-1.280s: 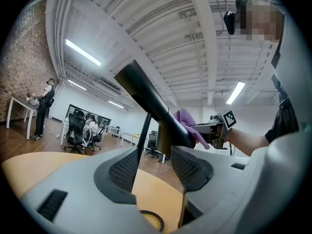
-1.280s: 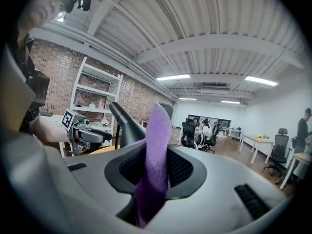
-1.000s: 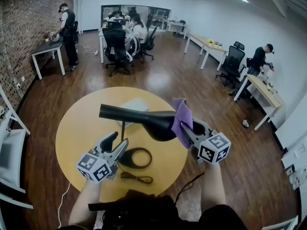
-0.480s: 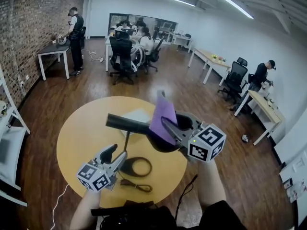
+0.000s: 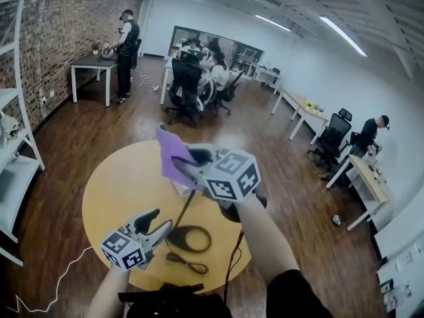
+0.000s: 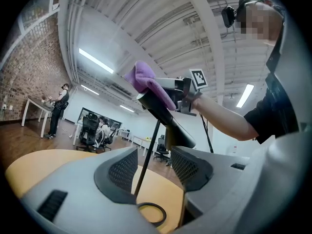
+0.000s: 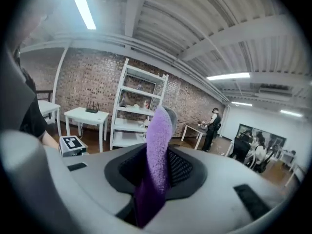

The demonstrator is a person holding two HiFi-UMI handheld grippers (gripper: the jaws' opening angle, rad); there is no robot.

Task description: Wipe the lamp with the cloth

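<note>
A black desk lamp stands on the round yellow table, with a thin stem and a ring base. My right gripper is shut on a purple cloth and hovers over the lamp head, hiding most of it in the head view. The cloth sticks up between the right gripper's jaws. The cloth lies on the upper end of the head. My left gripper is low at the table's near left, open. The stem shows in the gap of the left gripper, touching neither pad.
The lamp's black cable lies on the table near the base. A white shelf stands at the left by the brick wall. Office chairs, desks and several people are at the back and right.
My right gripper has carried the purple cloth along the lamp head from its right end to its left end, rising a little. The left gripper has shifted slightly.
</note>
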